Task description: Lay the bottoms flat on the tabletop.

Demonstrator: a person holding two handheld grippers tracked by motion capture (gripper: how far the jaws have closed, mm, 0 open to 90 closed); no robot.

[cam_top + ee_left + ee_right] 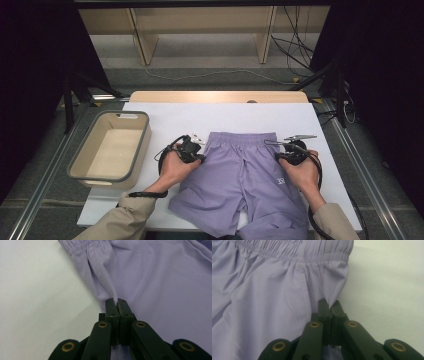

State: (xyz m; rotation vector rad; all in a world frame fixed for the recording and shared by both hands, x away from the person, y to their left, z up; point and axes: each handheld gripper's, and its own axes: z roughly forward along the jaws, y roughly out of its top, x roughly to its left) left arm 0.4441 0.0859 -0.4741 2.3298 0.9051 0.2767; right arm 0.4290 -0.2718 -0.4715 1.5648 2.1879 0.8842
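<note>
Both jaws pinched tight: left gripper (pixel 117 301) and right gripper (pixel 329 303) each clamp the purple shorts' (pixel 240 175) side edges.

lilac shorts (pixel 240 180), white table (pixel 165 120), beige bin (pixel 80 160)

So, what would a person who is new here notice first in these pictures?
The purple shorts lie flat in the middle of the white table. The left gripper and right gripper are each shut on a side edge just below the waistband. An empty beige bin stands at the table's left.
</note>
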